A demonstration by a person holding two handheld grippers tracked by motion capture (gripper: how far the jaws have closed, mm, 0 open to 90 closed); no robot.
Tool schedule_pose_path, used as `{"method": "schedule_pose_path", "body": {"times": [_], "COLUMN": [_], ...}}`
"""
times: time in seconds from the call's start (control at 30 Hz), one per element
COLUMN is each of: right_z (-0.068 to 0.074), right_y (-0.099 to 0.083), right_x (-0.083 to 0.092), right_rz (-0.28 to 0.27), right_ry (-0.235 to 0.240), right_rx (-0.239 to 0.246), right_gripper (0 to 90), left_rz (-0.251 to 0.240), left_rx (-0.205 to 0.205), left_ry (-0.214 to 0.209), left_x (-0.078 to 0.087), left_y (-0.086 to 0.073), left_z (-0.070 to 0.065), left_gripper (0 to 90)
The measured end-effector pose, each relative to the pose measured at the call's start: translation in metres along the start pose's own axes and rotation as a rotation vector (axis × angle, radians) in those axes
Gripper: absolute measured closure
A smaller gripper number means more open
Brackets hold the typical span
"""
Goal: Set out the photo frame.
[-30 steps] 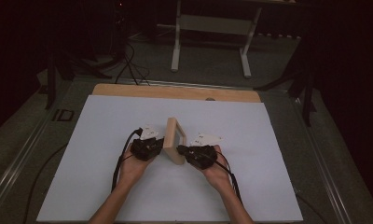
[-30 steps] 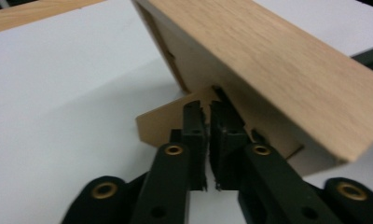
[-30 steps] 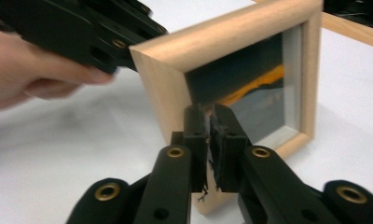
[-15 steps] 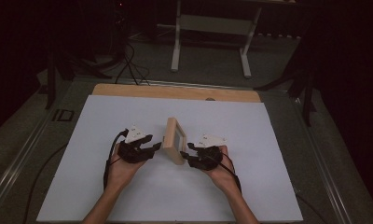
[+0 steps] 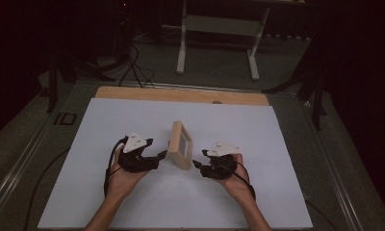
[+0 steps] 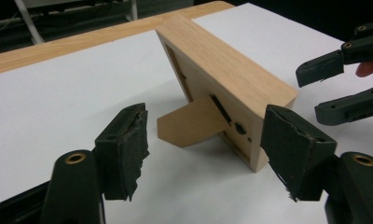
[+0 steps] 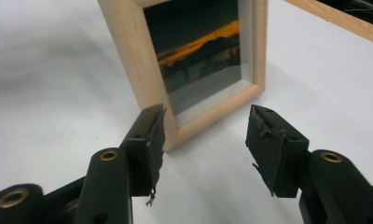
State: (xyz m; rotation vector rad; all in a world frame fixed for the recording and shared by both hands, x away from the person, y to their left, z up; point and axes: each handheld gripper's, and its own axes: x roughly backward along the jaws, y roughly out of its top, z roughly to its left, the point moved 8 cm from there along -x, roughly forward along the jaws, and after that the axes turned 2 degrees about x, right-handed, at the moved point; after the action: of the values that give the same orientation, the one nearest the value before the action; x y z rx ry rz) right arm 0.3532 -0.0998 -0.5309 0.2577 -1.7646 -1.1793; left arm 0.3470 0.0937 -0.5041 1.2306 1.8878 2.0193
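Frame: picture frame [image 5: 180, 144] stands on its back prop; light, stiff, glass front, tips easily.
Grip: I'd take the wooden side edges.
Jaws: left gripper [image 6: 203, 154] and right gripper [image 7: 204, 140] just opened, both empty.

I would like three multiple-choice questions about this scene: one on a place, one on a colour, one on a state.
1. Where does the picture frame stand?
A. between the two grippers
B. on the floor
C. at the table's far left corner

2. What colour is the sheet under the frame?
A. red
B. white
C. green

3. How is the frame?
A. lying flat
B. lifted by the left gripper
C. standing free on its back prop

Answers: 1 A, the right gripper faces its front and the left gripper its back. 2 B, the sheet is plain white. 3 C, both grippers' jaws are open and clear of it.
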Motion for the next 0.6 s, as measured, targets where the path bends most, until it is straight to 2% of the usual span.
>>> {"method": "schedule_pose_path", "body": {"times": [0.1, 0.37, 0.6], "right_z": [-0.004, -0.005, -0.004], "right_y": [-0.003, -0.005, -0.005], "right_x": [0.004, 0.006, 0.005], "right_rz": [-0.004, 0.002, 0.004], "right_ry": [-0.006, -0.009, -0.006], "right_rx": [-0.007, -0.013, -0.010], "right_gripper": [46.3, 46.4, 46.5], "left_rz": [0.002, 0.003, 0.007], "left_rx": [-0.019, -0.028, -0.028], "left_ry": [-0.002, -0.010, -0.022], "left_x": [0.000, -0.004, -0.015], "left_y": [0.000, 0.003, 0.006], "left_z": [-0.006, -0.015, -0.025], "left_gripper": [30.6, 27.9, 27.4]}}
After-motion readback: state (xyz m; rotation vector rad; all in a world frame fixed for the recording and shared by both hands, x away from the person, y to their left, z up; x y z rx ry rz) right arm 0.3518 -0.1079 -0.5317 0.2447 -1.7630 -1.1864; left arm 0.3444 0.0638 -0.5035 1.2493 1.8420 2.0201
